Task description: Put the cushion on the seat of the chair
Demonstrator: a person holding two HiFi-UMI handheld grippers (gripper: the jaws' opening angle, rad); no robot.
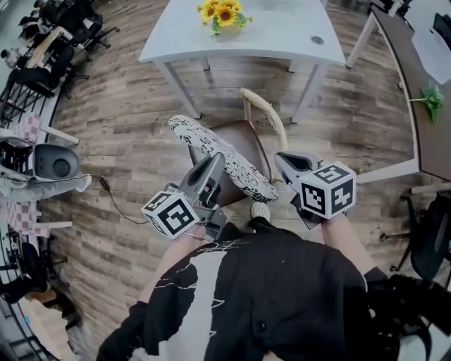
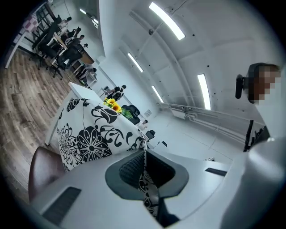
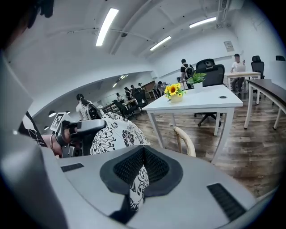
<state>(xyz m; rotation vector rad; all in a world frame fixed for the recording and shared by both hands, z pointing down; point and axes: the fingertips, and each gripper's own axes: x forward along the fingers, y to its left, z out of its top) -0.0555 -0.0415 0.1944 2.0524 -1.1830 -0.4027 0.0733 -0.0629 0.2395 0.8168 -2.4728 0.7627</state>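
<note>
**Head view.** You hold the cushion [image 1: 224,156] in the air over the brown seat [image 1: 243,137]. It is tilted on edge and not yet lying down. Your left gripper [image 1: 217,166] and right gripper [image 1: 283,166] each pinch its near edge. The bites look thin, so I judge that a sharp tug could pull the cloth out of one pair of jaws. The cushion would then swing down off the near or left side of the seat. The curved chair back [image 1: 266,113] stands at the far right, and the cushion's far corner could catch there and end up propped, not flat. The only container is the pot [image 1: 229,29] on the table [image 1: 282,39] beyond the chair. It holds sunflowers [image 1: 224,13], well apart from your work.

**Left gripper view.** Your left jaws are clenched on a narrow fold of the cushion's [image 2: 89,129] printed cloth. The bulk of the cushion billows out to the left above the seat [image 2: 42,165]. If you let go on this side first, the whole weight would likely hang from the other grip and twist.

**Right gripper view.** Your right jaws grasp a similar thin fold of the cushion [image 3: 114,132]. The chair back [image 3: 185,138] rises just beyond to the right, so lower the cushion clear of it. The pot [image 3: 176,98] with its sunflowers [image 3: 173,89] stands far off on the table [image 3: 201,100].
</note>
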